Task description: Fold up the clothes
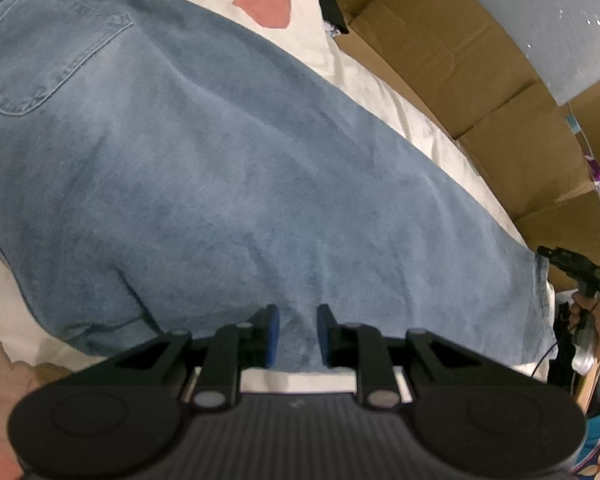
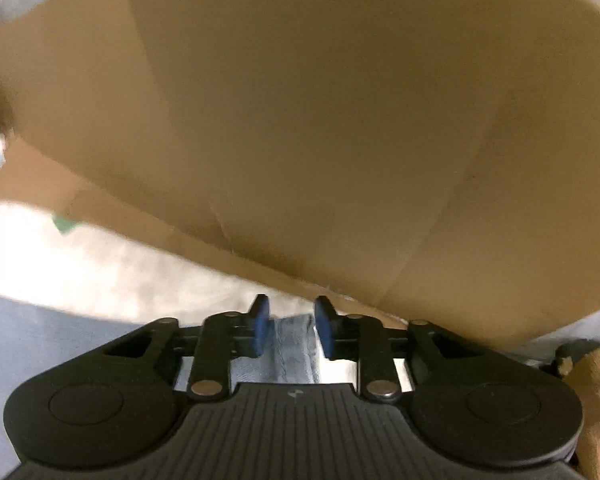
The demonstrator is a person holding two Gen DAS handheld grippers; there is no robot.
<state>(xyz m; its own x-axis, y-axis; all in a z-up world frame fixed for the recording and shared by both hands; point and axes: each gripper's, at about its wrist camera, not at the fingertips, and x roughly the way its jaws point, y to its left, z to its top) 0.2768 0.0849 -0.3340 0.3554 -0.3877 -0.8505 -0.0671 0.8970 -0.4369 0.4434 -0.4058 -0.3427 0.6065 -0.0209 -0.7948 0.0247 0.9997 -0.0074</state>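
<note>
On the bed, left wrist view: jeans [image 1: 228,184] lie flat on cream sheet [image 1: 384,92], long axis running from pocket end upper left to hem at right. Left gripper [image 1: 298,334] narrow, denim edge between its pads; pinch not certain. Right gripper [image 1: 572,268] sits at hem end, so nearer the hem. Right wrist view: right gripper [image 2: 288,328] part-open, hem strip between pads w/o contact; cardboard [image 2: 300,120] just beyond.
</note>
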